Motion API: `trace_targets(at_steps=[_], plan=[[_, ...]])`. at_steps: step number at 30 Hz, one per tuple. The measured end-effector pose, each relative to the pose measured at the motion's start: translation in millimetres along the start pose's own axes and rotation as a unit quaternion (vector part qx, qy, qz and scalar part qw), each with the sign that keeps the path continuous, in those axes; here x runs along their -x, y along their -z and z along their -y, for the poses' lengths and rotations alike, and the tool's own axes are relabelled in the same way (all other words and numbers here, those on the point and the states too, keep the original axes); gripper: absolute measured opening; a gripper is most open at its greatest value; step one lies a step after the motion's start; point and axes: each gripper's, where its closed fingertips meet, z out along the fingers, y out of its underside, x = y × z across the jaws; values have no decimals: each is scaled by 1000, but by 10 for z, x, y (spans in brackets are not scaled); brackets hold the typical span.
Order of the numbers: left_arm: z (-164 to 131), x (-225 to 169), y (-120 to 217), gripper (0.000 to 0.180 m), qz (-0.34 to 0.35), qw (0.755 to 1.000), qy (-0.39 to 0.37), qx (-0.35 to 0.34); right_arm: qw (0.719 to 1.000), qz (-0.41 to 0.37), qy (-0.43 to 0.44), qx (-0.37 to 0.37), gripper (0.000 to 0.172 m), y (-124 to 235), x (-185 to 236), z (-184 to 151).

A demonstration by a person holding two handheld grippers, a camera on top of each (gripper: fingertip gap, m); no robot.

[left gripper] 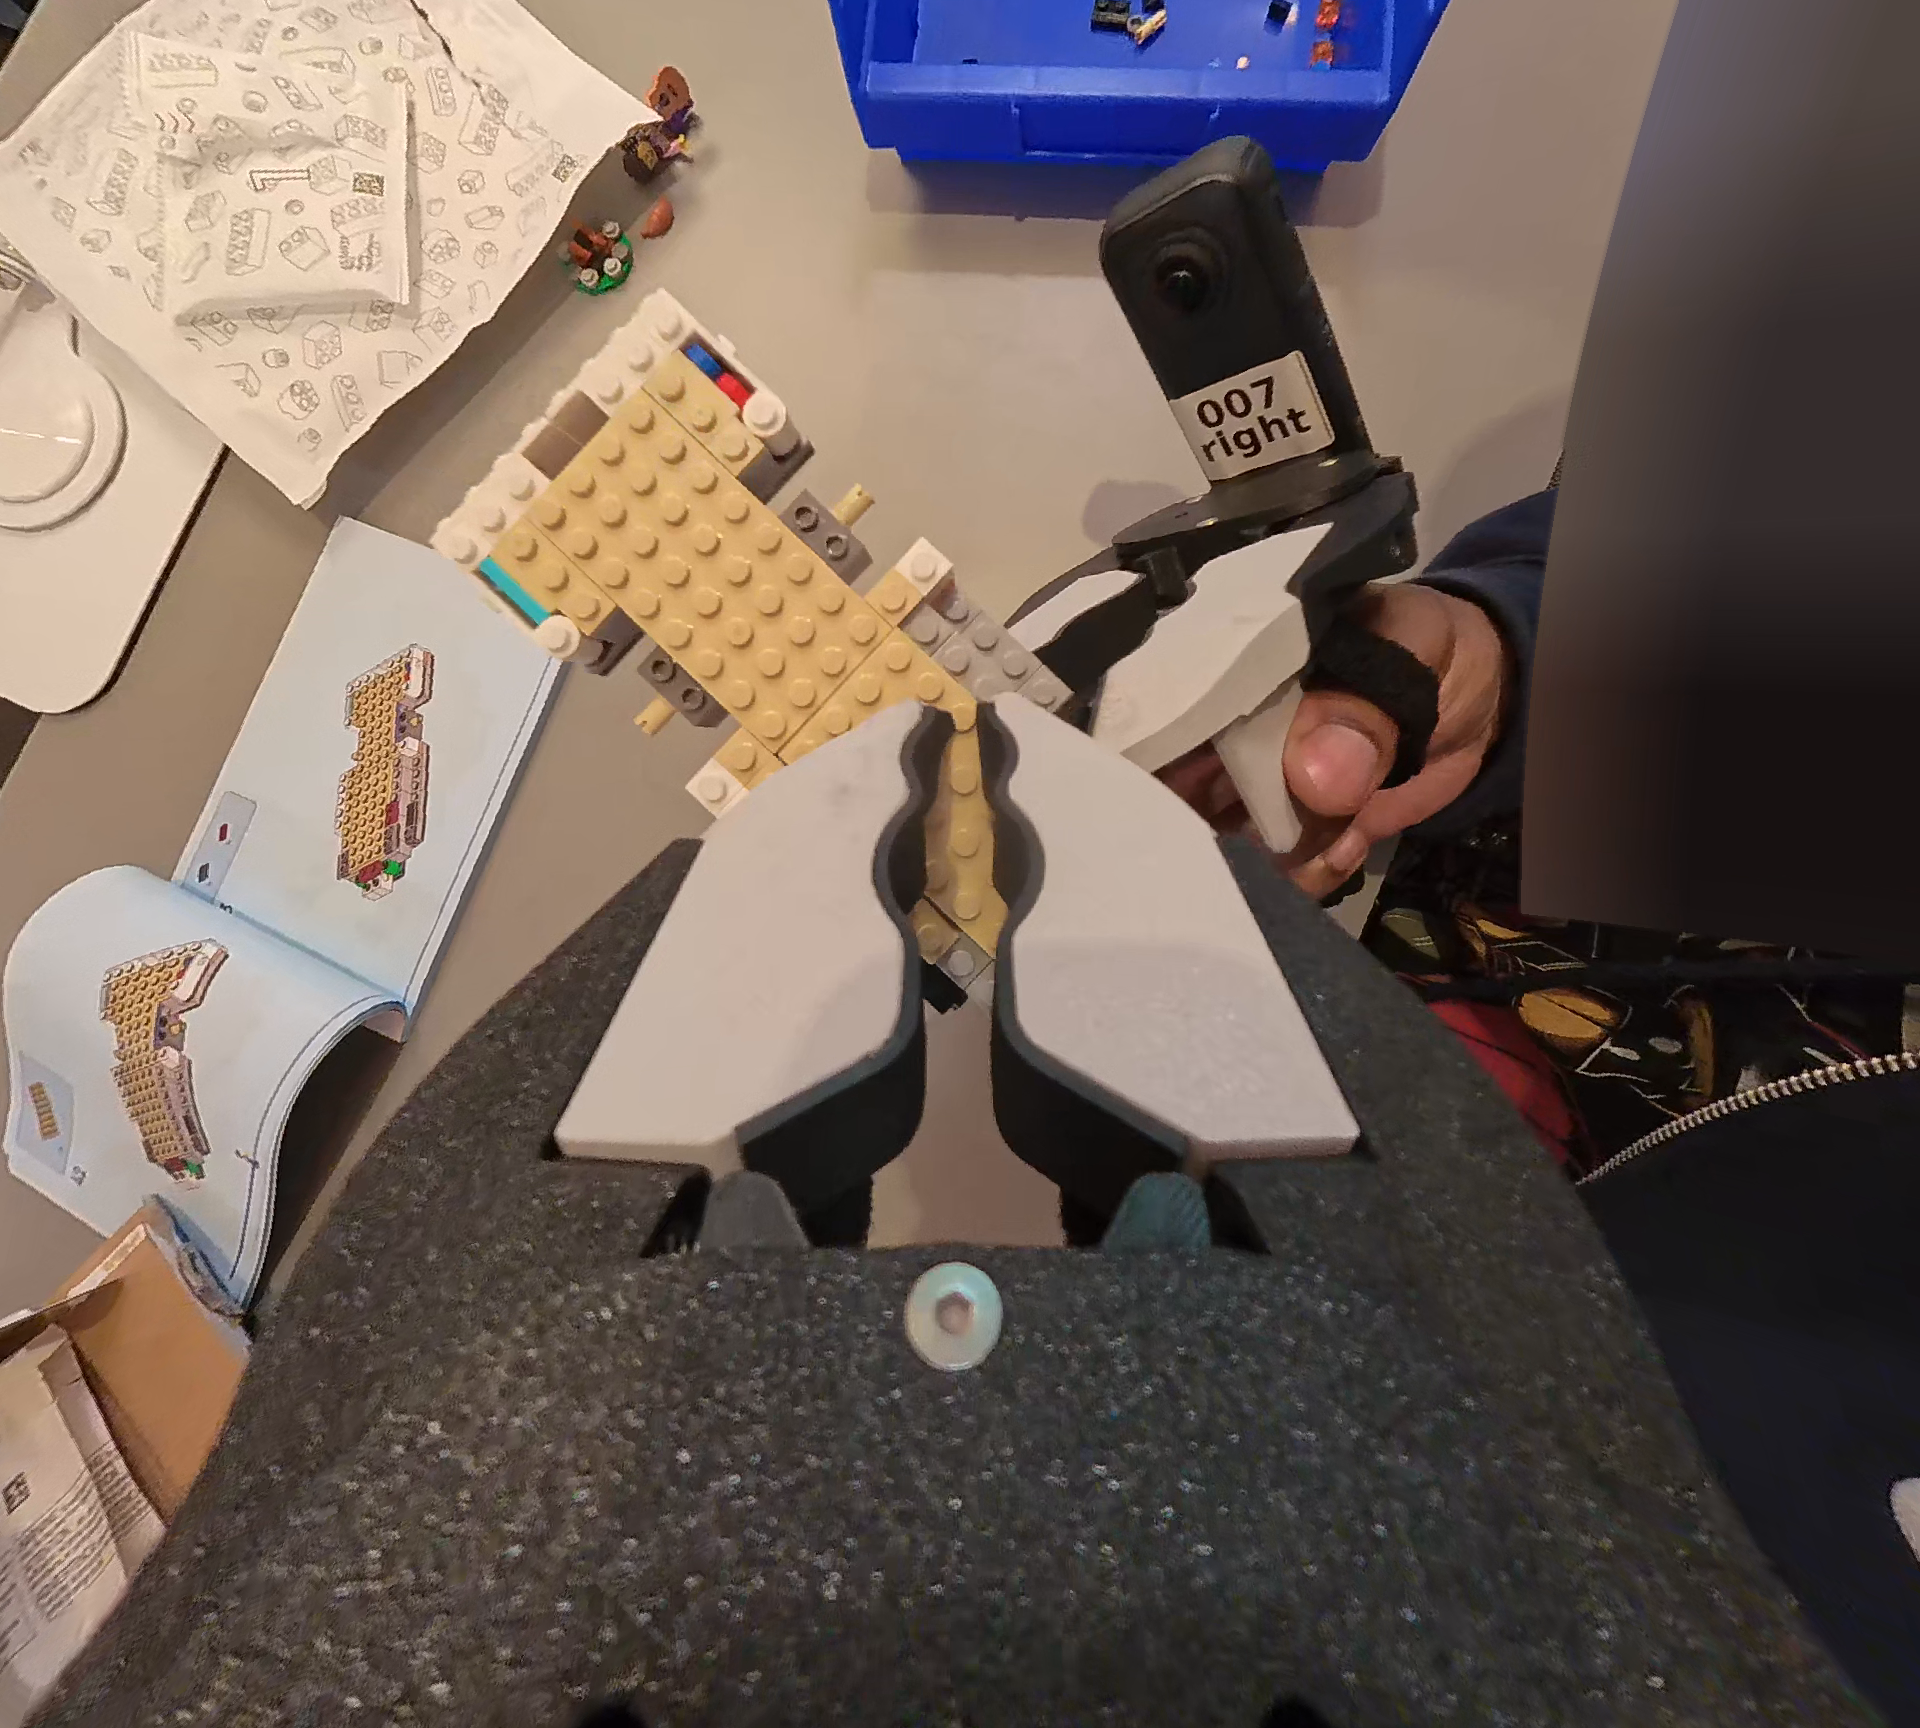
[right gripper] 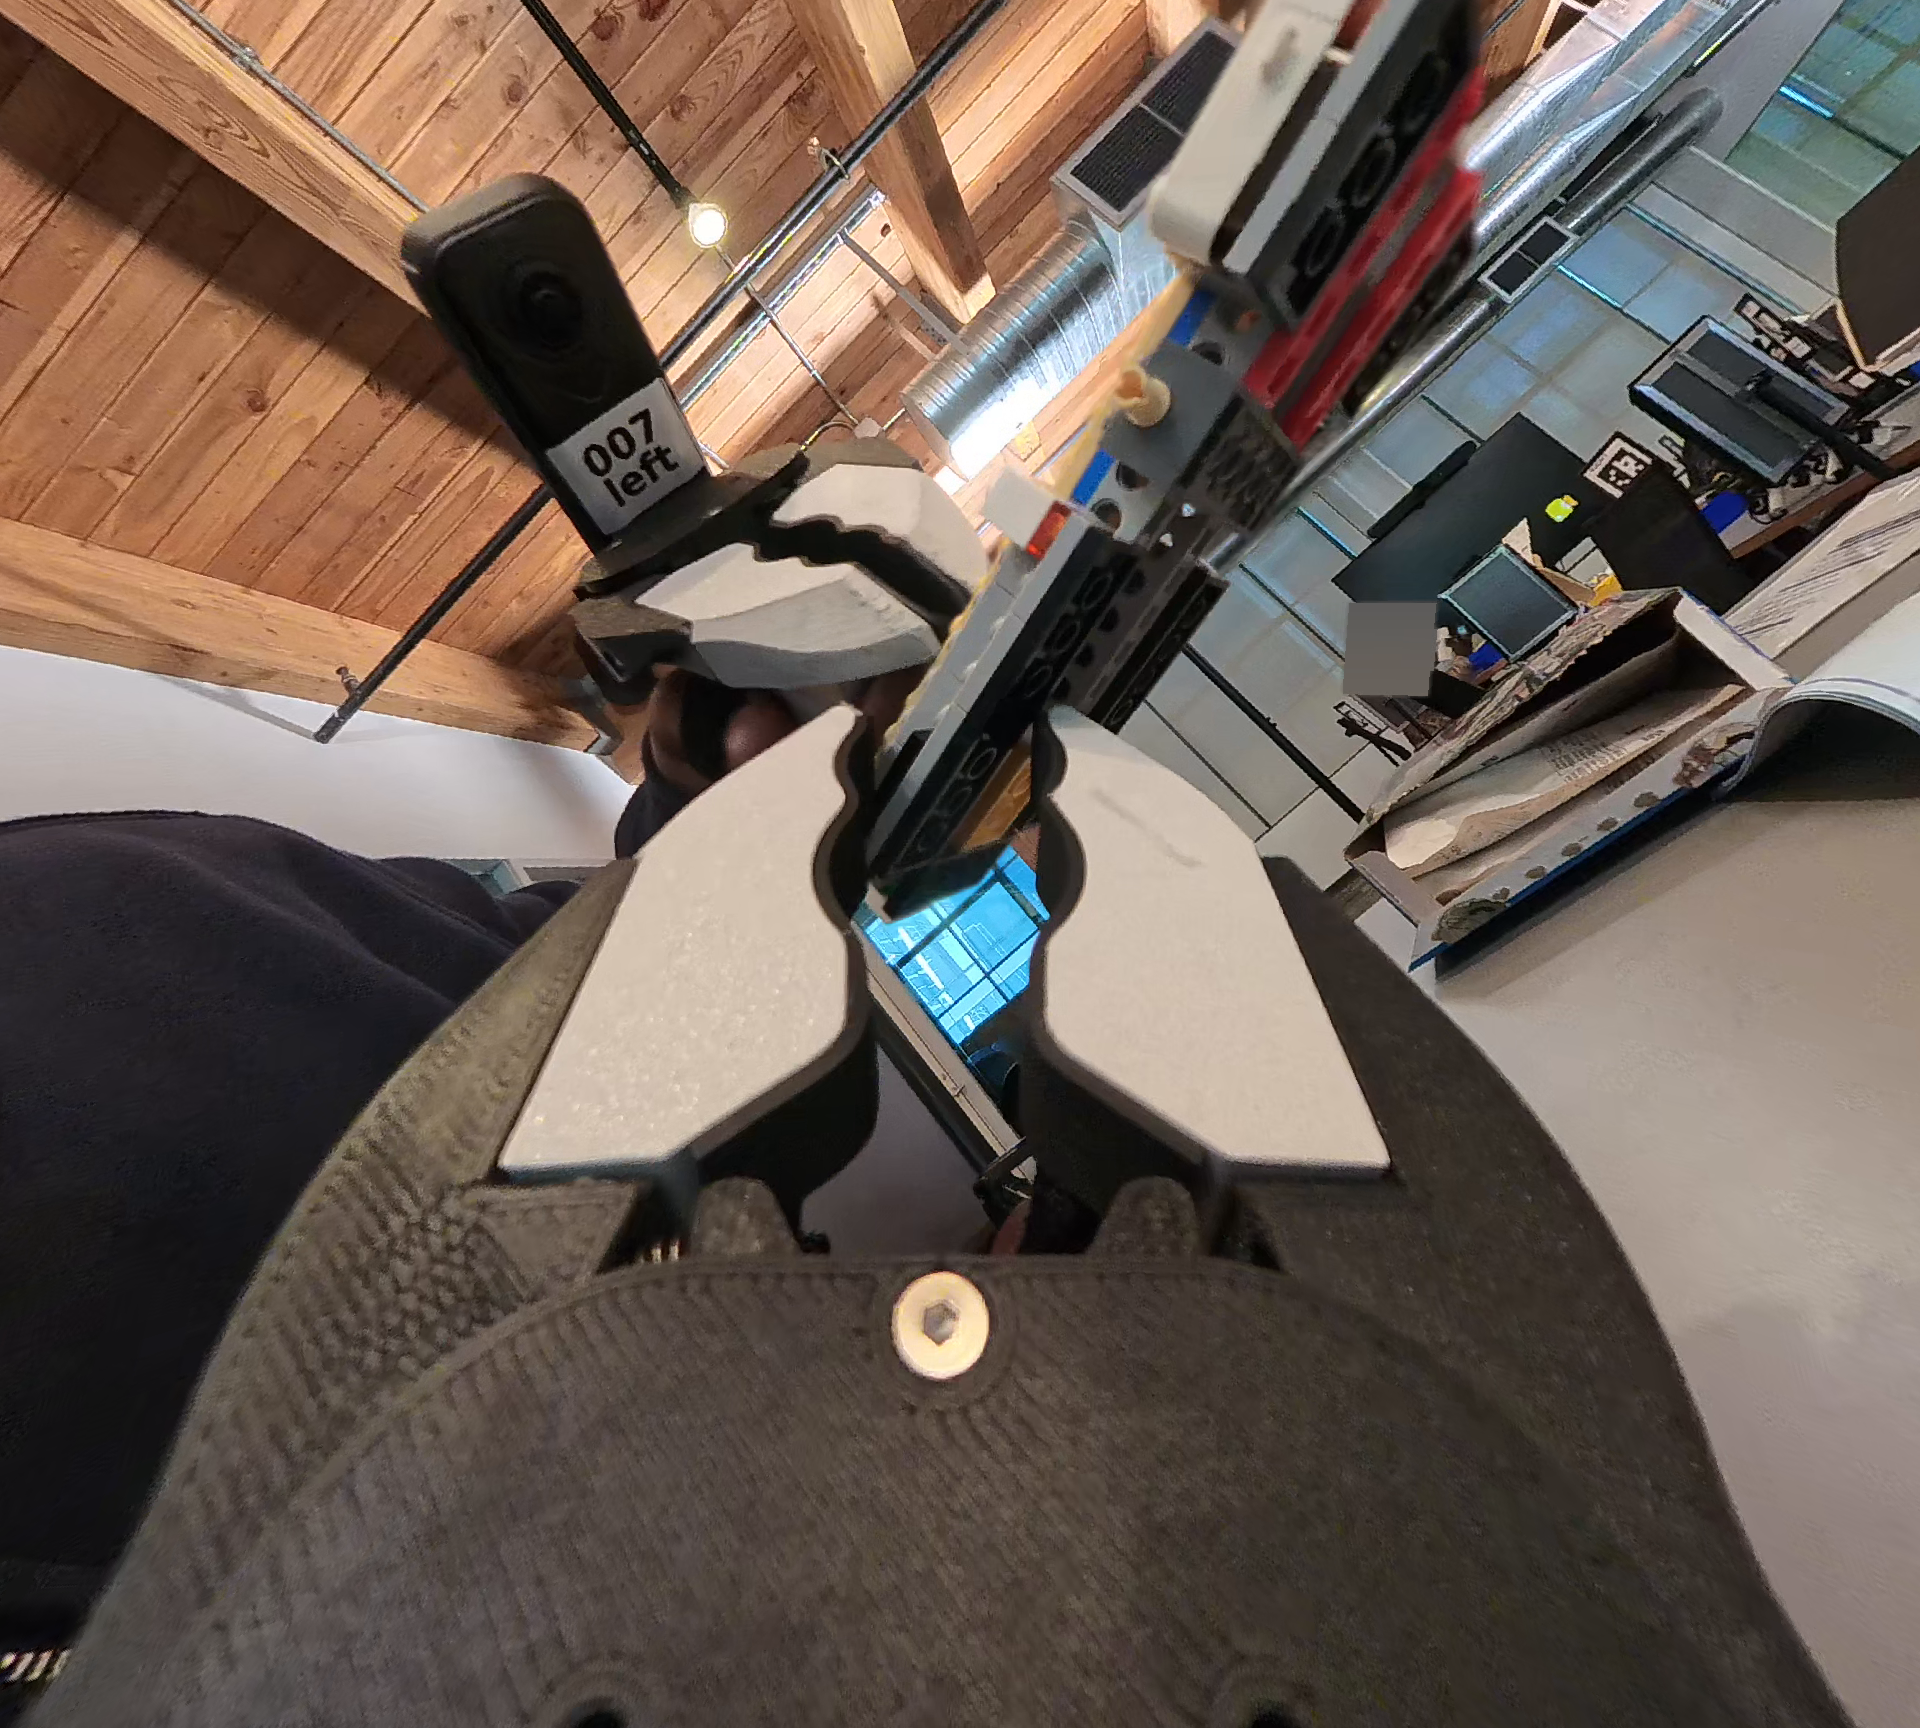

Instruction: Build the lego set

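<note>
- Above the counter [left gripper: 1039,224], the left gripper [left gripper: 958,722] clamps the tan brick model's [left gripper: 686,556] edge.
- Right gripper [right gripper: 951,733] grips the same model's grey end.
- Blue bin [left gripper: 1143,109] and instruction booklet [left gripper: 343,795] lie nearby.

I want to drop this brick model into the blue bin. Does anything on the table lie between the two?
Nothing visible does. Between the brick model and the blue bin lies bare grey table; the small figures sit off toward the paper bag.

Bright indoor light, soft shadows; fisheye warp at edges; brick model [right gripper: 1340,151] blurred.
</note>
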Motion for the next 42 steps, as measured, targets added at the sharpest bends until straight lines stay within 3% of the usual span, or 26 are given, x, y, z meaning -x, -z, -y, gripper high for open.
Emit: trace_targets(at_steps=[31,42], plan=[[-21,-63,70,4,-45,998,24,-22,997,3,71,26,32,-11,110,-64],[-43,-97,91,3,-44,999,-19,-10,995,1,93,33,32,-16,139,-92]])
